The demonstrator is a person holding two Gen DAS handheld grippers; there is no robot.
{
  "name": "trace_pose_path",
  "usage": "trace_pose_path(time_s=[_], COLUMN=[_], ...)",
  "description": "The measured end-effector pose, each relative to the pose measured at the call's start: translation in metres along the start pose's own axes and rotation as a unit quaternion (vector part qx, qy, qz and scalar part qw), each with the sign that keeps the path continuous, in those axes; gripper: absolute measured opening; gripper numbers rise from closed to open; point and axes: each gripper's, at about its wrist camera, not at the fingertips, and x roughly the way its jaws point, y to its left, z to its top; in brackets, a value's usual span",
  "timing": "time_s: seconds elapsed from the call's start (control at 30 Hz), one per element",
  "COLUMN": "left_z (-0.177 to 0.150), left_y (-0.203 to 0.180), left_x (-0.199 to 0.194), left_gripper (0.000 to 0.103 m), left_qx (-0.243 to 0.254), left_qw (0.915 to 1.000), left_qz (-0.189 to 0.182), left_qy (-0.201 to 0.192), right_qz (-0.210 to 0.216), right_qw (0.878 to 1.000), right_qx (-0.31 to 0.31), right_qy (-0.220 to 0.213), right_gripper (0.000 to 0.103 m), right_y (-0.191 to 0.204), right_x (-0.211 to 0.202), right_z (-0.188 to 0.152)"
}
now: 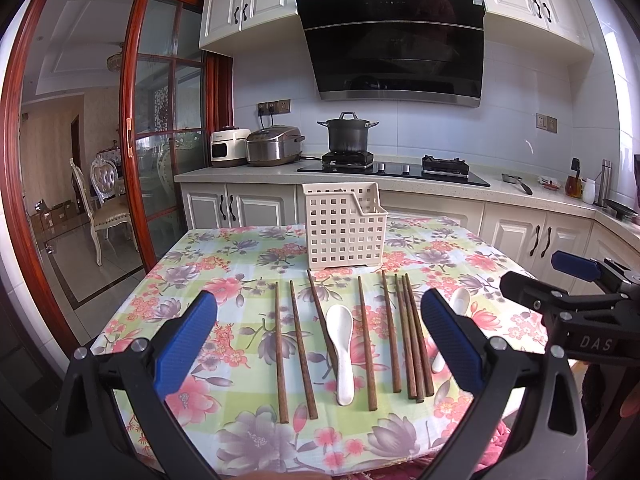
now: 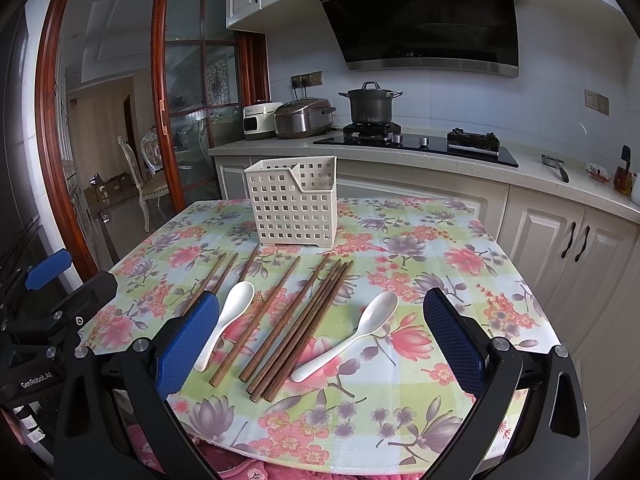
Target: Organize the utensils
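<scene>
Several brown wooden chopsticks lie side by side on the floral tablecloth. Two white spoons lie among them: one toward the left, the other at the right. A cream perforated utensil basket stands upright behind them. My left gripper hovers open above the near chopsticks, holding nothing. My right gripper is open over the right spoon and chopsticks, also holding nothing. Each gripper shows at the other view's edge.
A kitchen counter with a gas hob, a black pot, a rice cooker and a small white appliance runs behind the table. Cabinets stand to the right. A glass sliding door and a chair are at the left.
</scene>
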Motion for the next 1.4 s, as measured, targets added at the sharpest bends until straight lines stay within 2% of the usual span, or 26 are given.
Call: trace_pose_path(time_s=[0.63, 0.77, 0.97, 1.1, 1.17, 1.27, 1.4], left_z=[0.002, -0.002, -0.007, -0.015, -0.019, -0.023, -0.025], left_y=[0.002, 0.006, 0.020, 0.021, 0.023, 0.027, 0.038], left_x=[0.002, 0.008, 0.025, 0.044, 0.055, 0.068, 0.087], left_gripper=[0.099, 0.099, 0.099, 0.099, 0.099, 0.098, 0.098], left_qx=[-0.001, -0.013, -0.048, -0.047, -0.045, -0.048, -0.070], left_qw=[0.9999, 0.9995, 0.9968, 0.9933, 0.9914, 0.9905, 0.9875], left_qz=[-0.008, 0.006, 0.007, -0.017, -0.016, -0.007, -0.018], left_qy=[0.007, 0.027, 0.063, 0.105, 0.122, 0.128, 0.140], right_qz=[0.000, -0.003, -0.013, -0.024, -0.028, -0.031, -0.035], right_qw=[1.000, 0.999, 0.997, 0.994, 0.992, 0.990, 0.987], right_qx=[0.015, 0.035, 0.051, 0.068, 0.073, 0.078, 0.088], right_qy=[0.013, 0.037, 0.059, 0.084, 0.096, 0.112, 0.132], right_gripper=[0.096, 0.096, 0.096, 0.096, 0.096, 0.096, 0.093], right_y=[0.002, -0.005, -0.015, -0.023, -0.026, -0.031, -0.034], right_x=[0.004, 0.016, 0.031, 0.048, 0.059, 0.076, 0.096], right_z=[-0.006, -0.012, -0.017, -0.019, -0.022, -0.025, -0.028])
